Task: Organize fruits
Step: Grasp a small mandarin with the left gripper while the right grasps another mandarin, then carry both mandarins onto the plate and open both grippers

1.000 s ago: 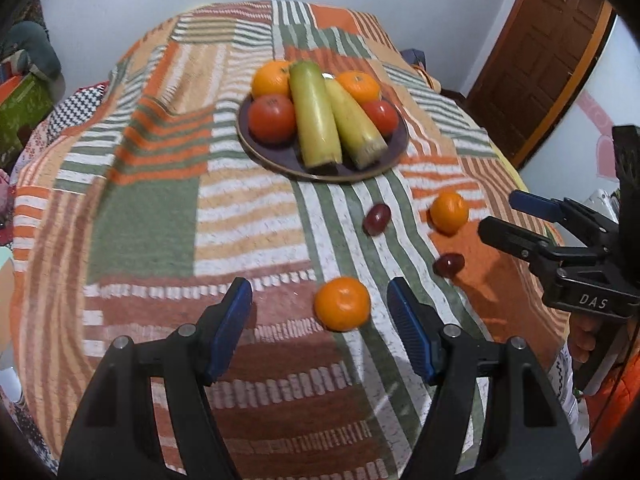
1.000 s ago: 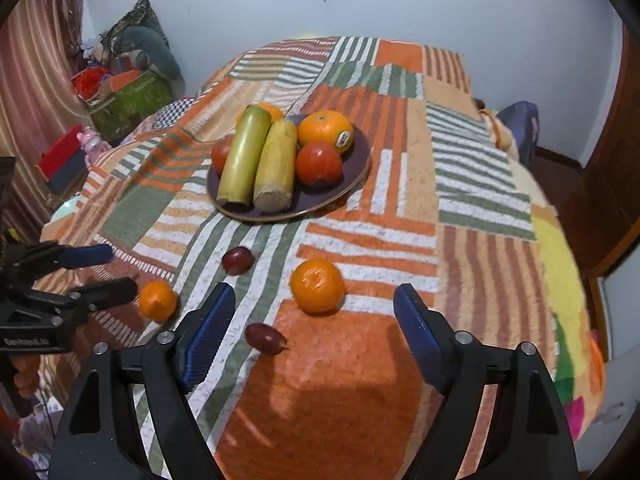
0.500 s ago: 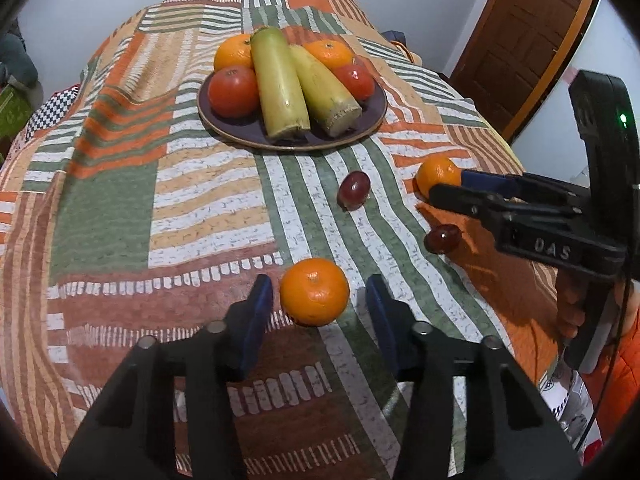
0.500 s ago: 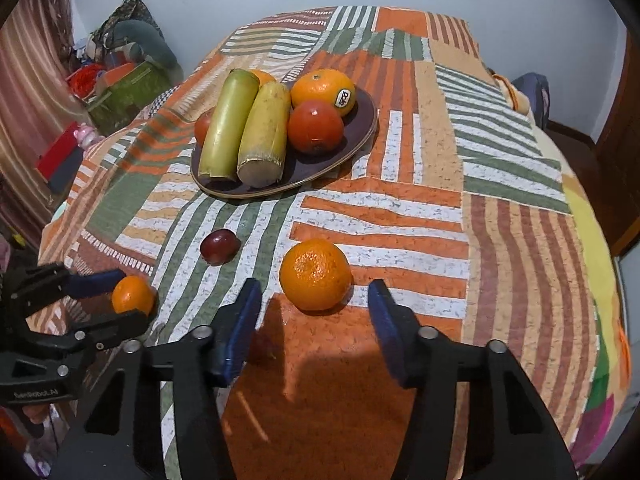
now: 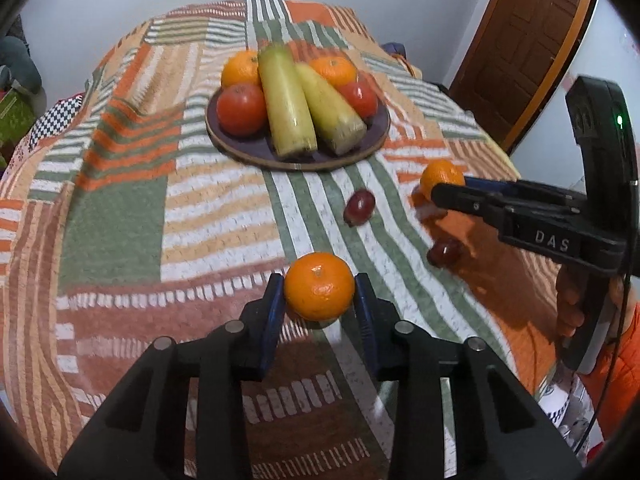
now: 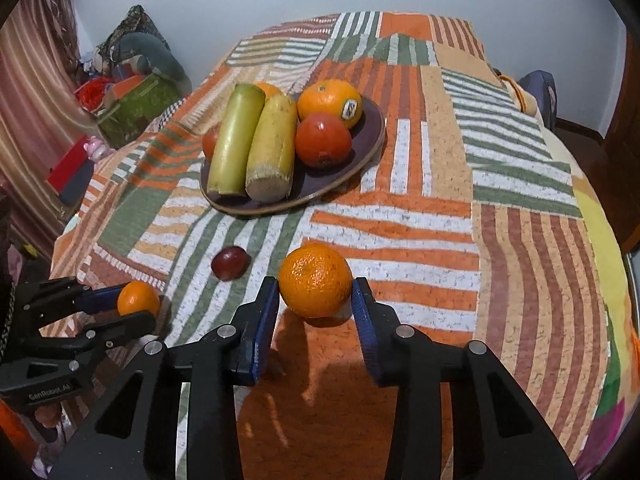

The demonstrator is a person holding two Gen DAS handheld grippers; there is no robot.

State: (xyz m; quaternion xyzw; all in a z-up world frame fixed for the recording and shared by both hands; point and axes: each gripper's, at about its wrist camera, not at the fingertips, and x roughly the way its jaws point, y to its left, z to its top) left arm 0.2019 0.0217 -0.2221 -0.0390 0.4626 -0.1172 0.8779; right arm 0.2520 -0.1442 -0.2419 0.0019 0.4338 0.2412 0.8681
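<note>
Near the front edge of the striped bedspread (image 5: pixel 120 216) we have brought both claws in from wide apart — the left gripper (image 5: pixel 319 300) is closing on one mandarin (image 5: pixel 319 291), the right gripper (image 6: pixel 315 300) on another (image 6: pixel 315 279), pads touching each, ready to lift toward the plate (image 5: pixel 248 148)

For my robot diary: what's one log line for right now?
left gripper: closing on mandarin | right gripper: closing on orange | plate: full
</note>
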